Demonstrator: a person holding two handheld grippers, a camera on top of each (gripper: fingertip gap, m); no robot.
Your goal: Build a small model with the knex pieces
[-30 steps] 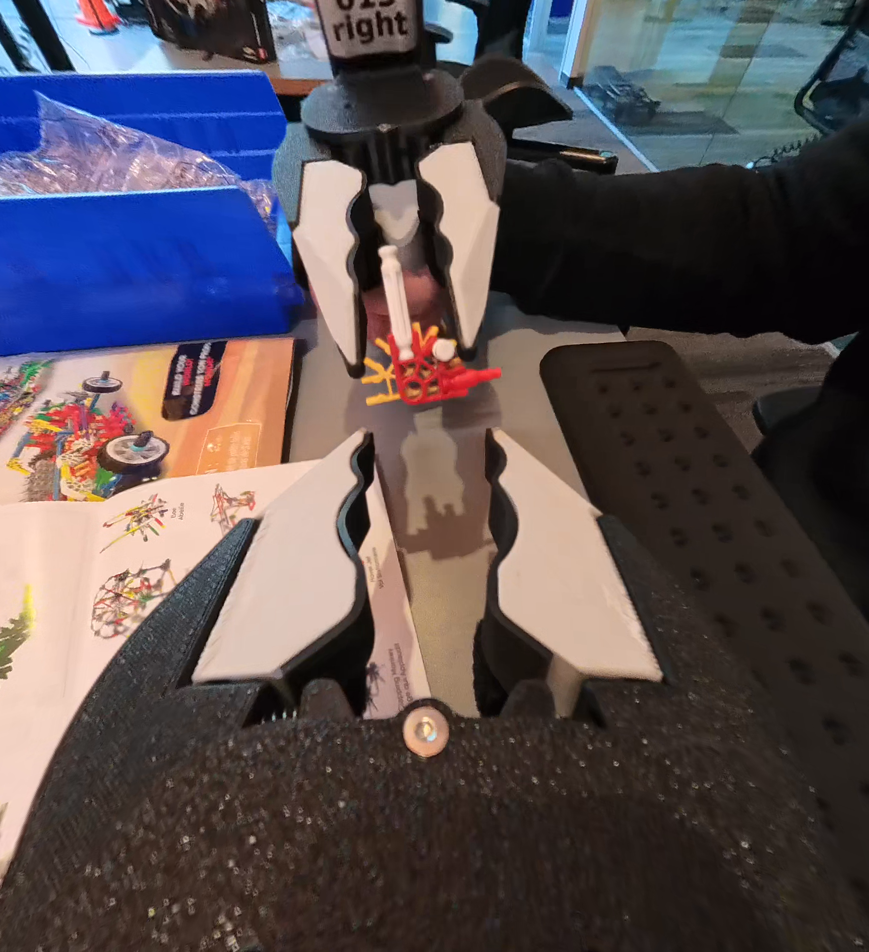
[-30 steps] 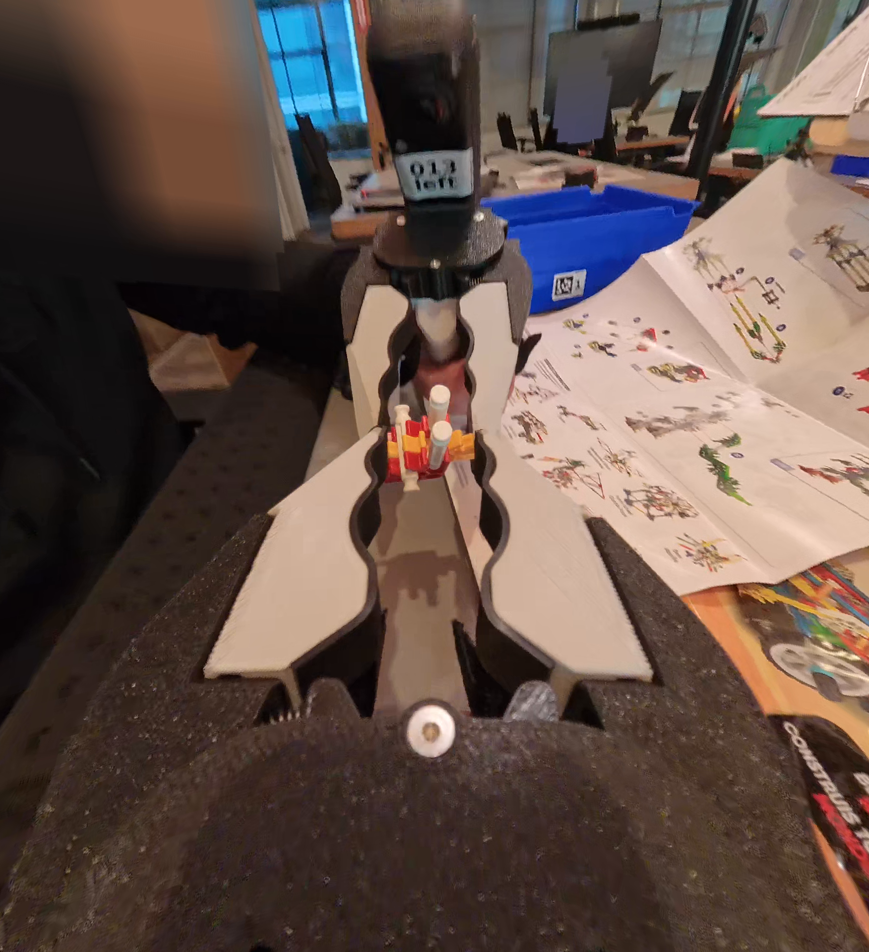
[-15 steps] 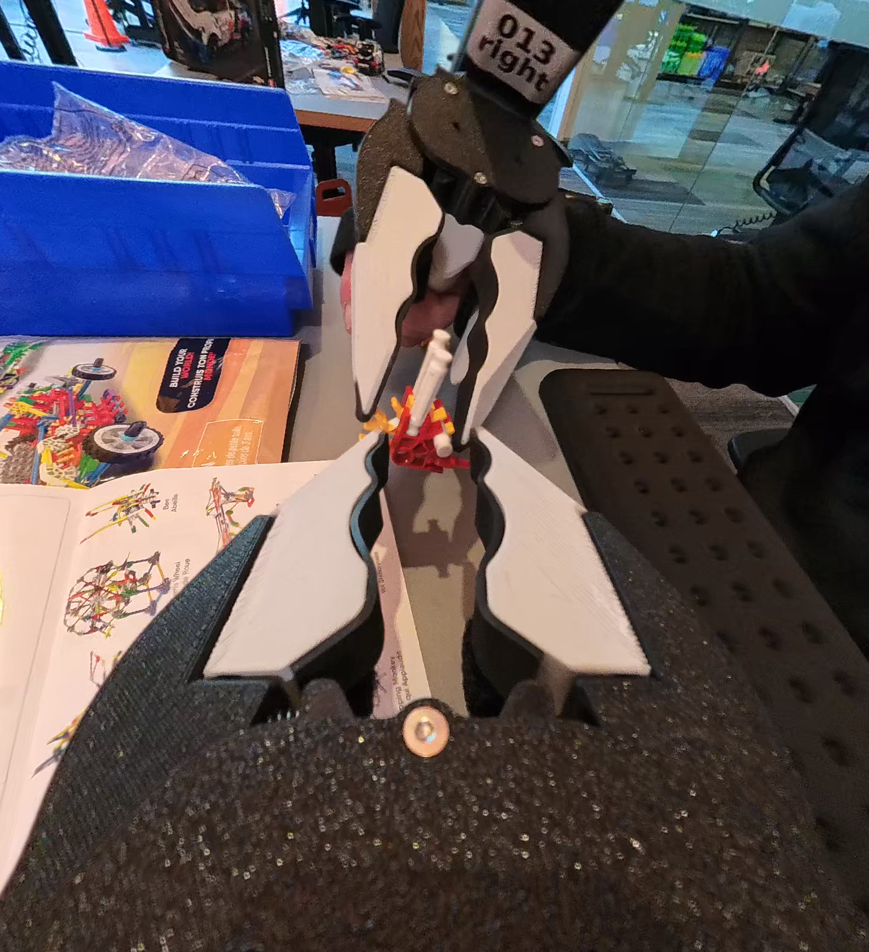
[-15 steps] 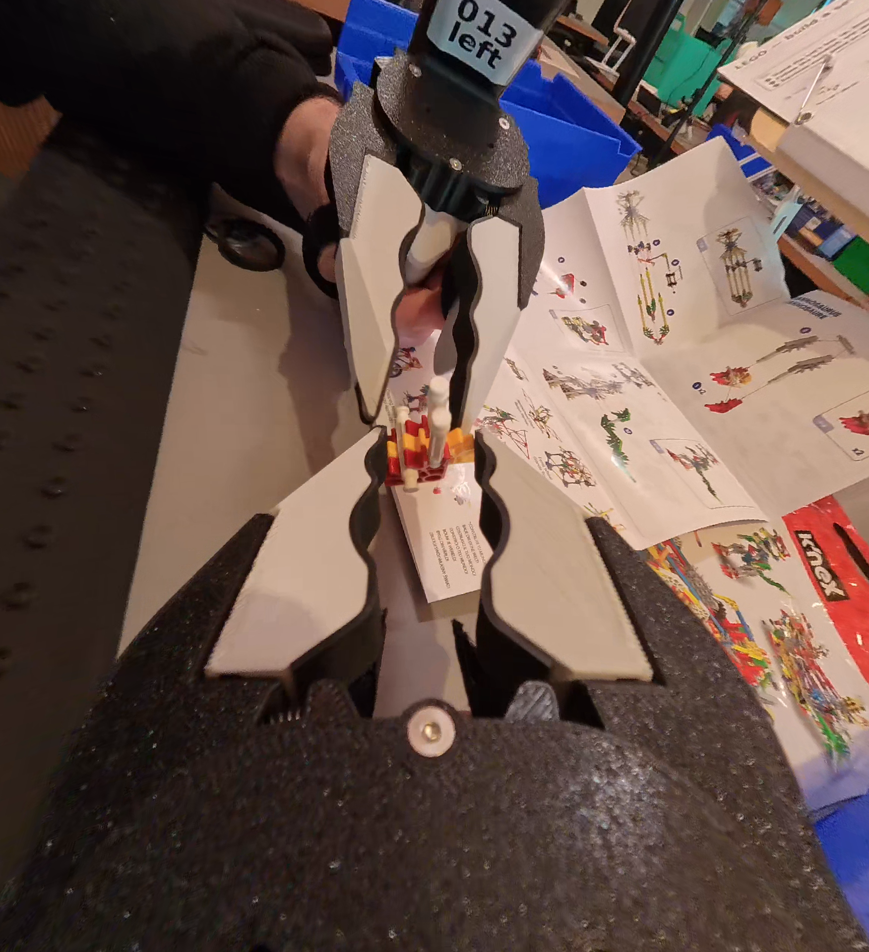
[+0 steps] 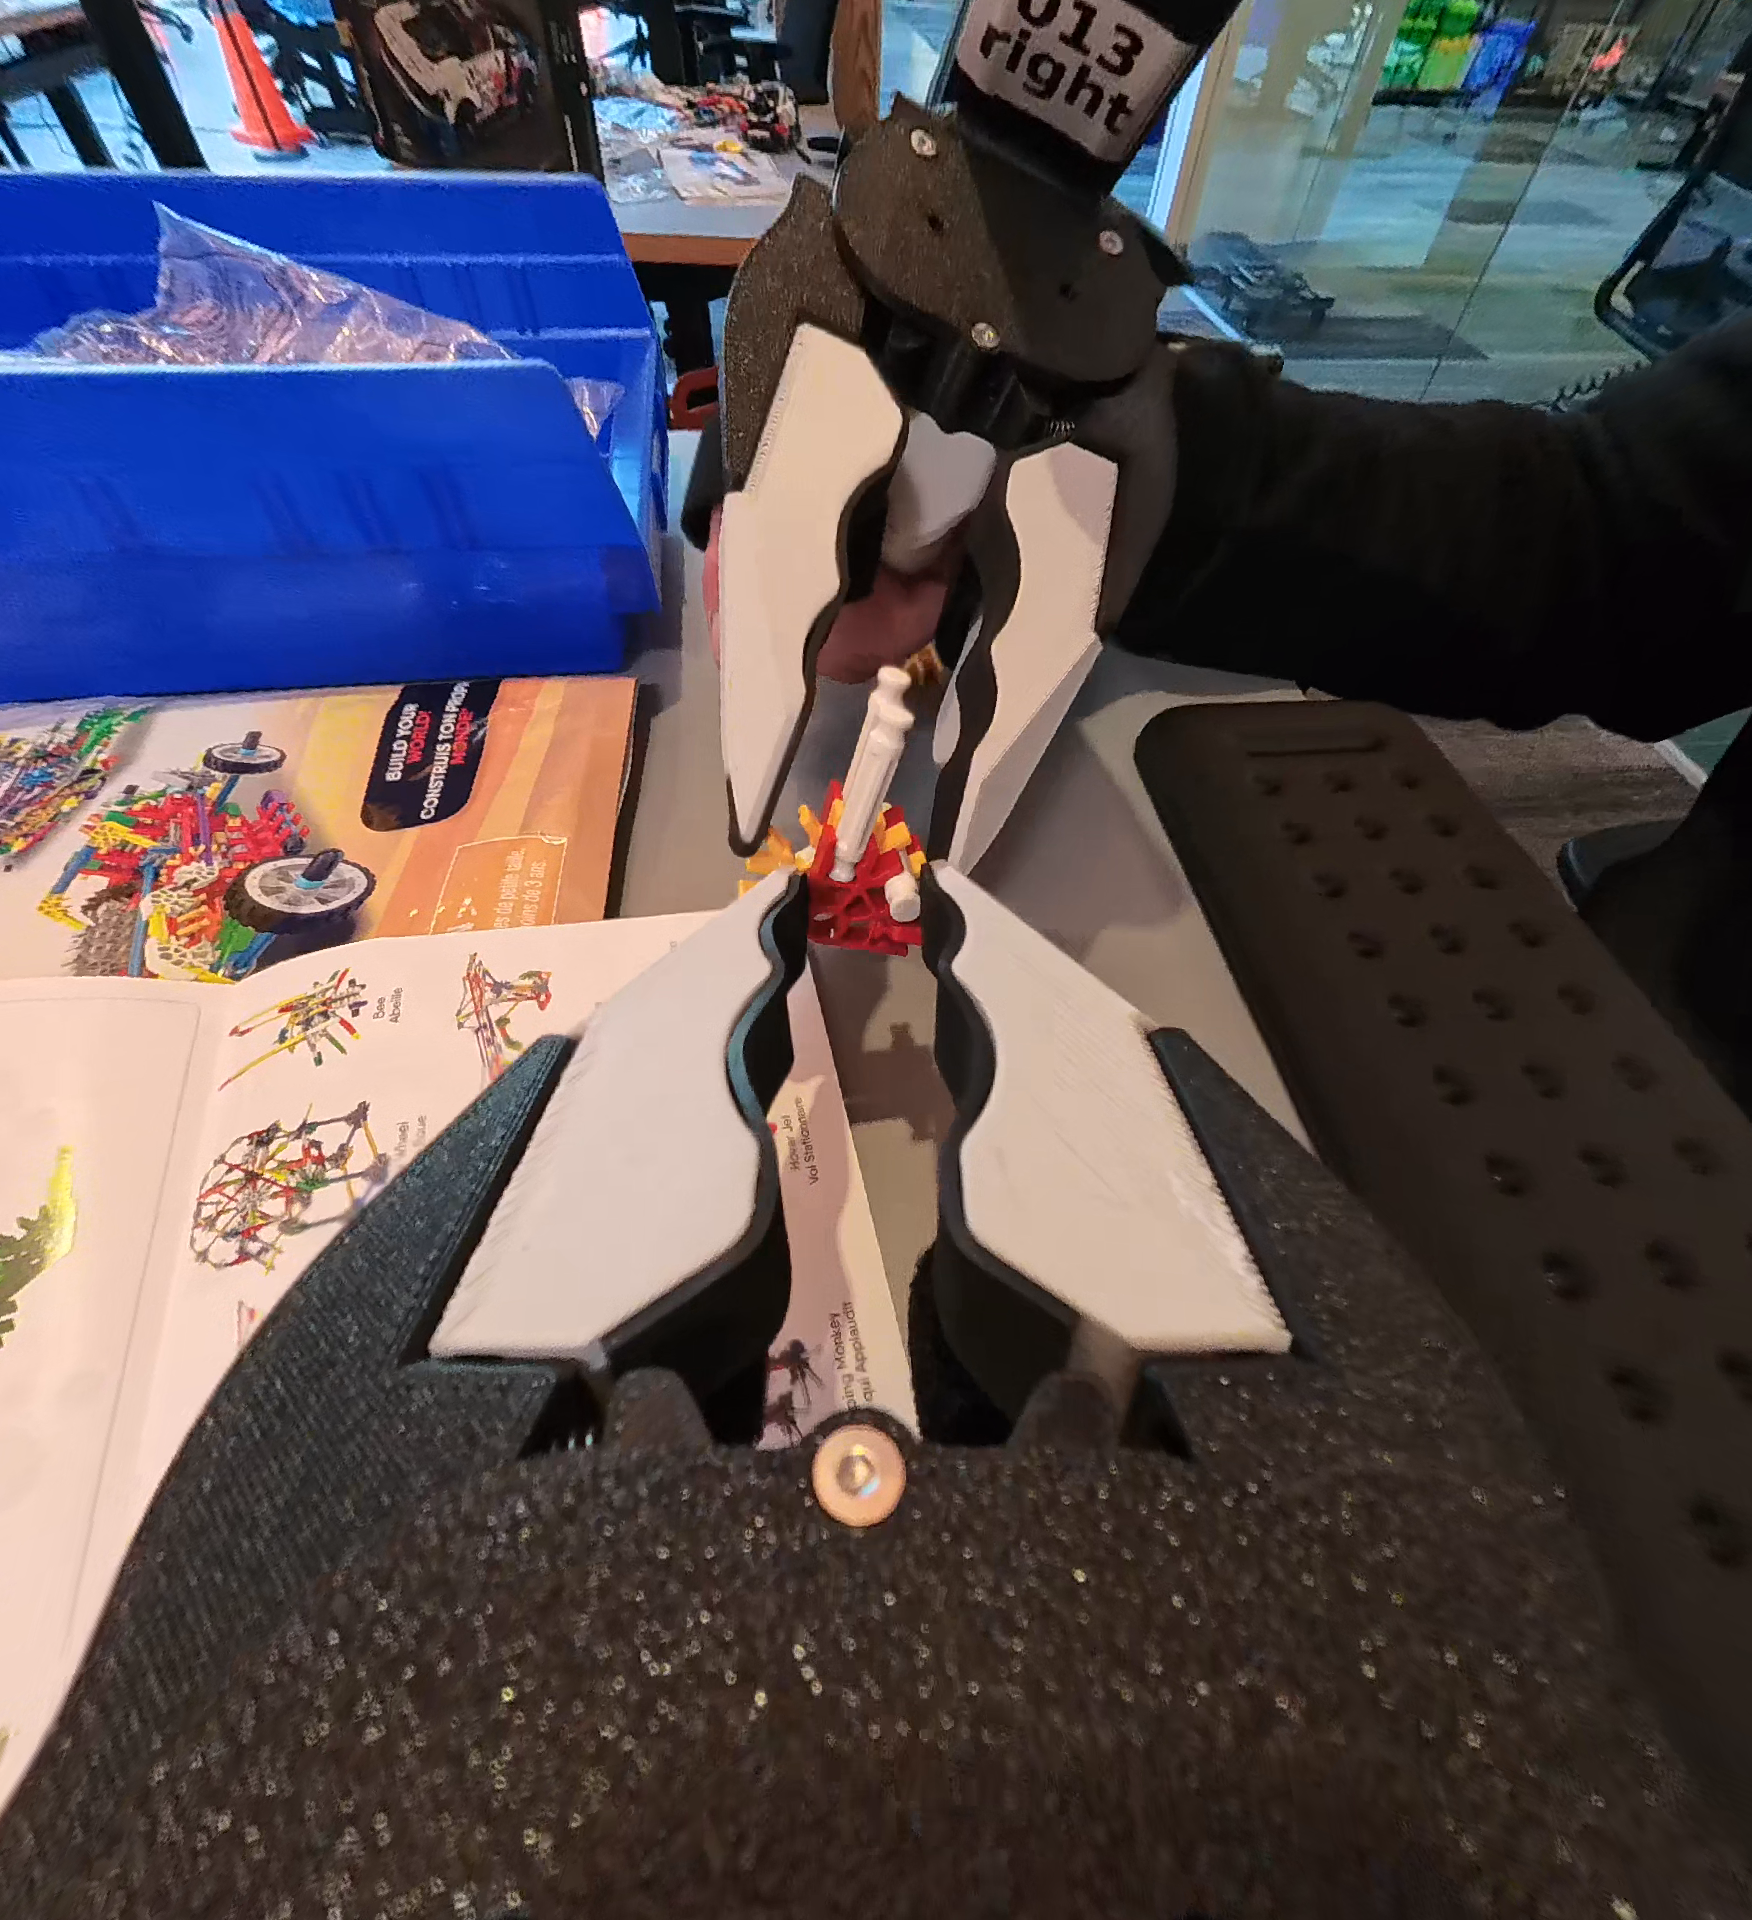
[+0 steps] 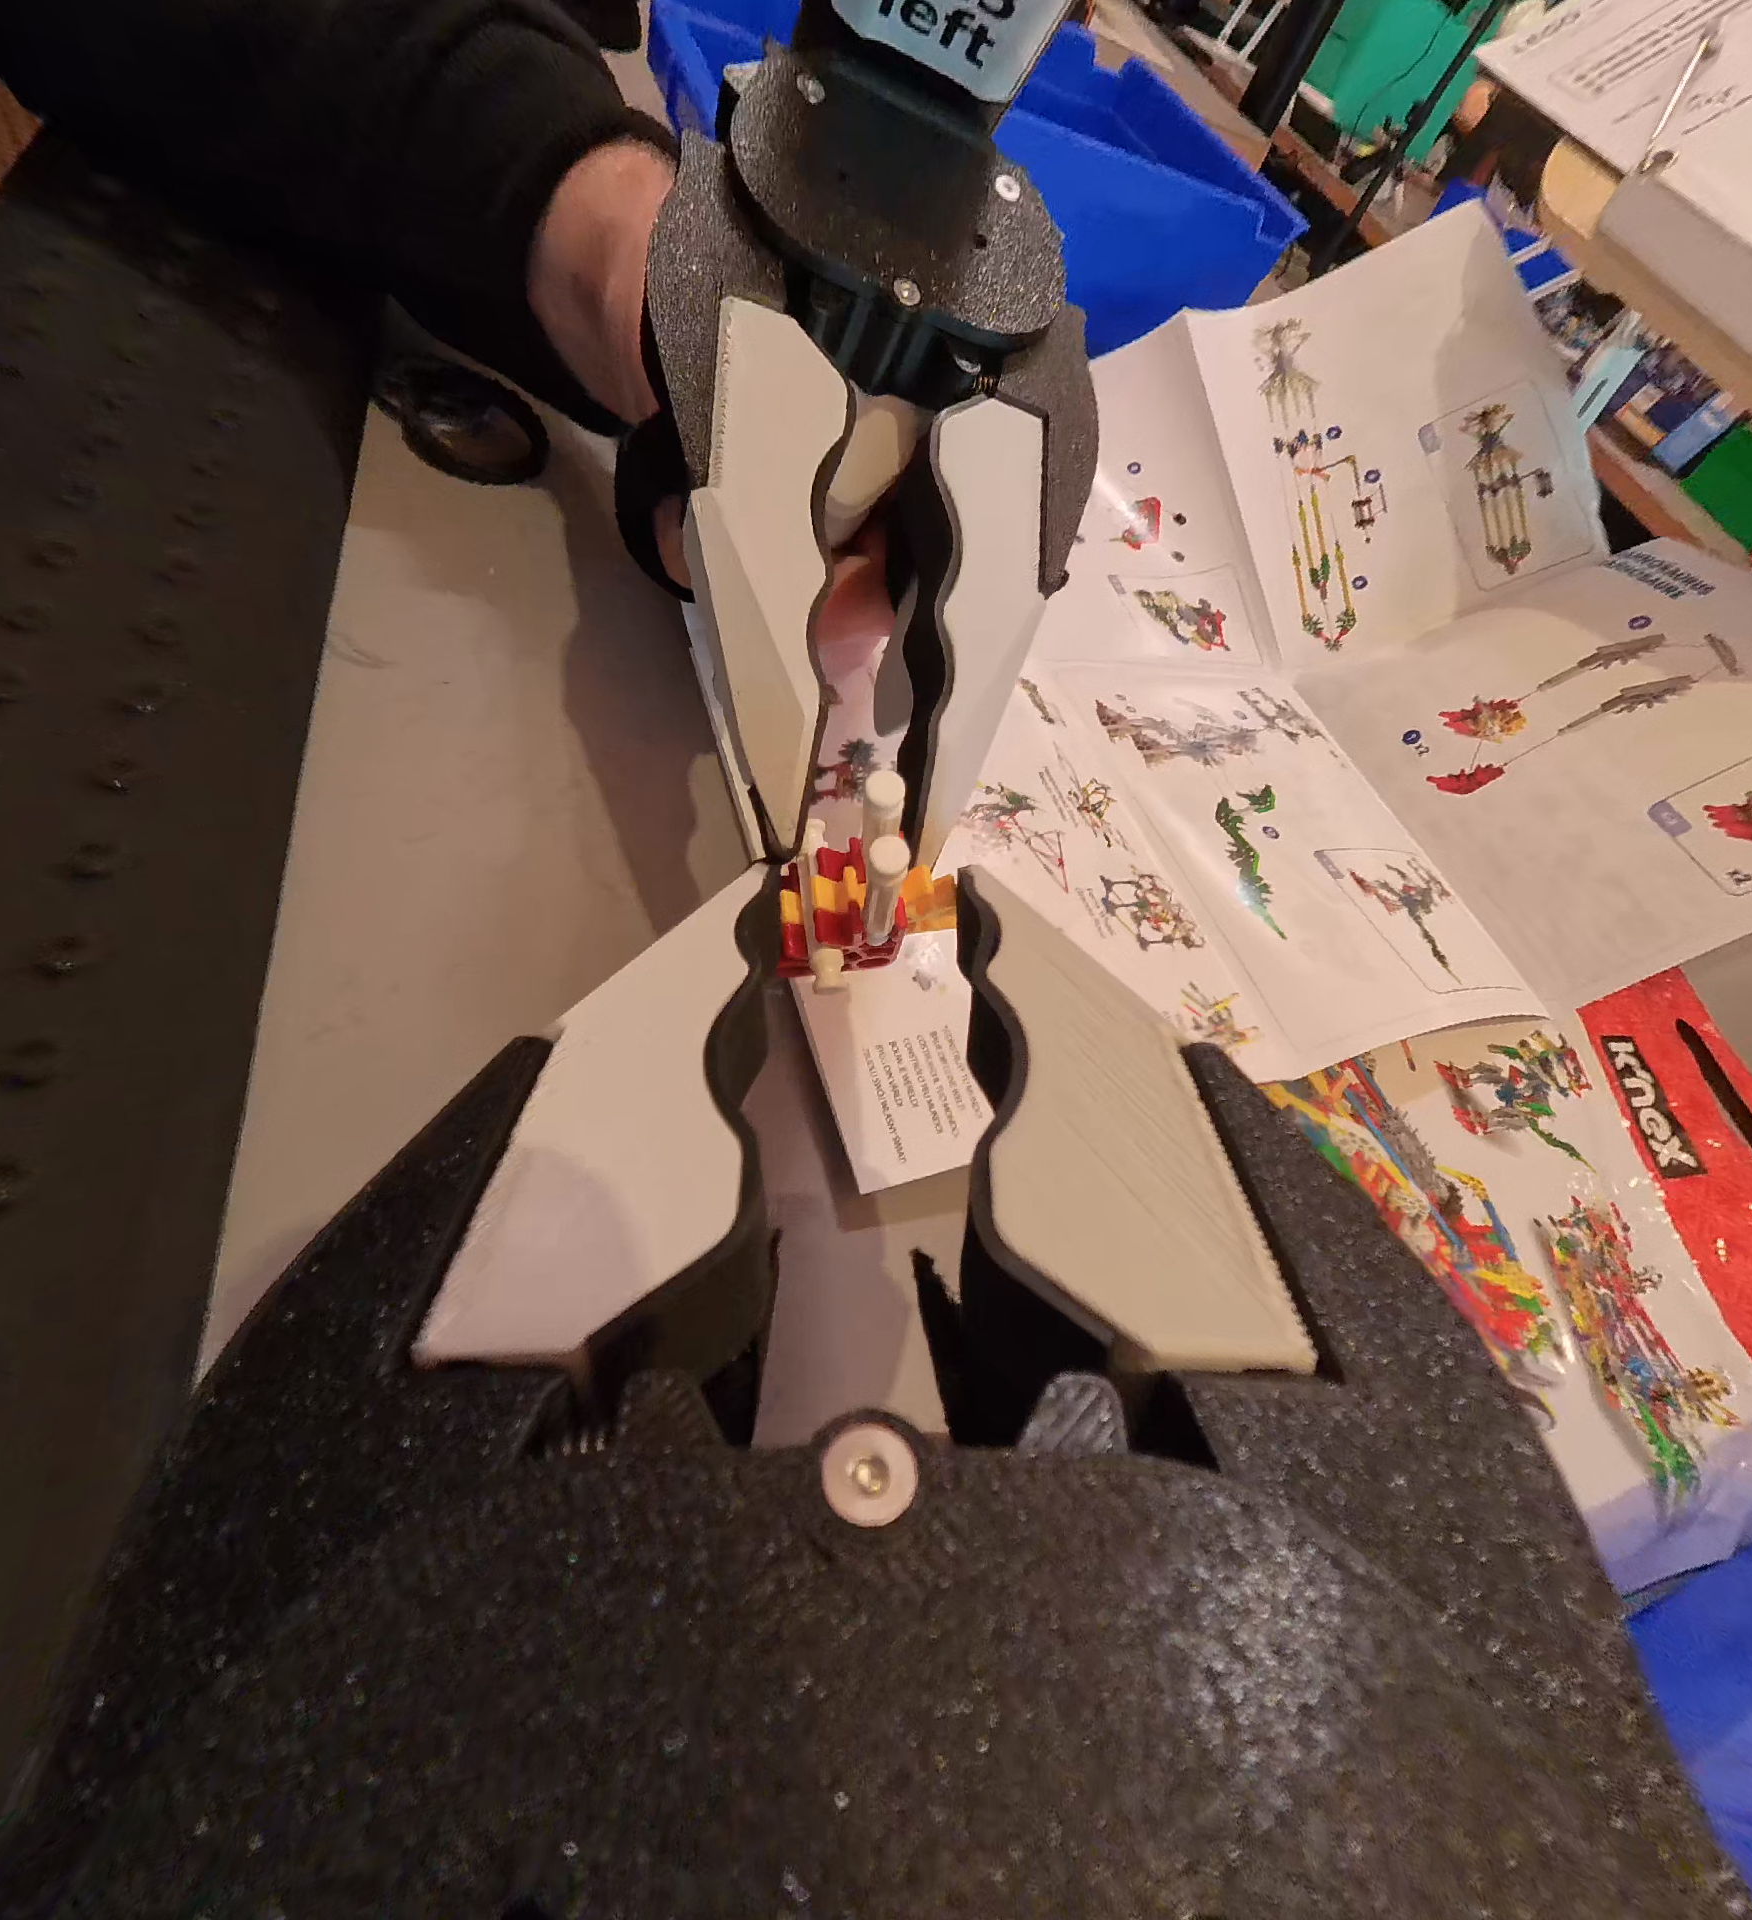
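Observation:
A small toy assembly of red and yellow connectors with white rods hangs just above the grey table between both grippers. One white rod sticks up out of it. My left gripper has its tips pressed against both sides of the red connector. My right gripper comes down from the far side, tilted, with its tips on the same assembly. In the right wrist view the assembly sits between my right gripper's tips, with the left gripper reaching in from above. A hand in a black sleeve holds each gripper.
Blue bins holding a clear plastic bag stand at the back left. A folded-out instruction sheet and a colourful booklet lie on the table, with a red toy bag beside them. A black perforated pad runs along the table edge. Both grippers' tips are close together, under 4 cm apart.
My left gripper's jaws have narrowed onto the assembly. My right gripper has tilted and come closer, with the assembly still in it, and both have dropped nearer the table.

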